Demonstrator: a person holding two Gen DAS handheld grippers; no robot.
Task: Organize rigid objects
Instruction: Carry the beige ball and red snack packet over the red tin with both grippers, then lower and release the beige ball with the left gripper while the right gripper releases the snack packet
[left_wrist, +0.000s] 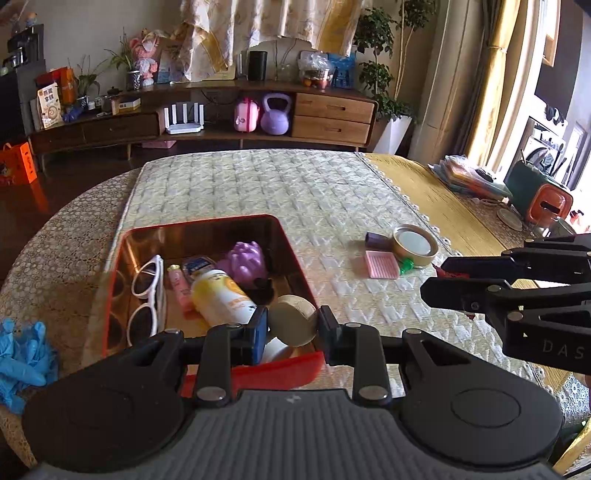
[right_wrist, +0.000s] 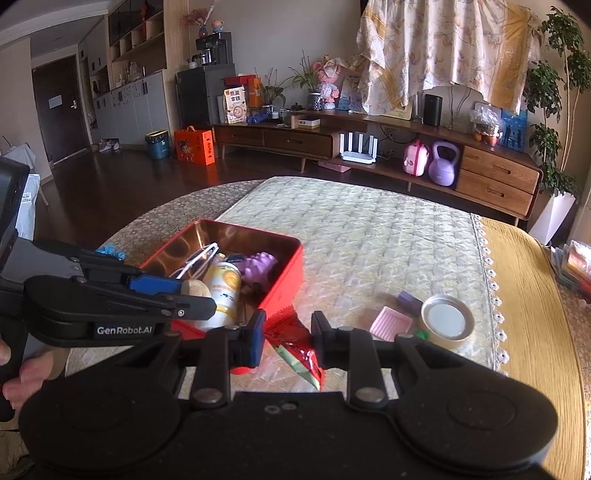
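A red tin box holds white sunglasses, a pink tube, a yellow-white bottle and a purple toy. My left gripper is shut on a beige tape roll over the box's near right corner. My right gripper is open above a red wrapper. In the left wrist view the right gripper's fingers show from the side at right.
On the quilted cloth lie a wide tape roll, a pink ridged tray, a purple block and a small green piece. Blue gloves lie at the left edge. Clutter stands at far right.
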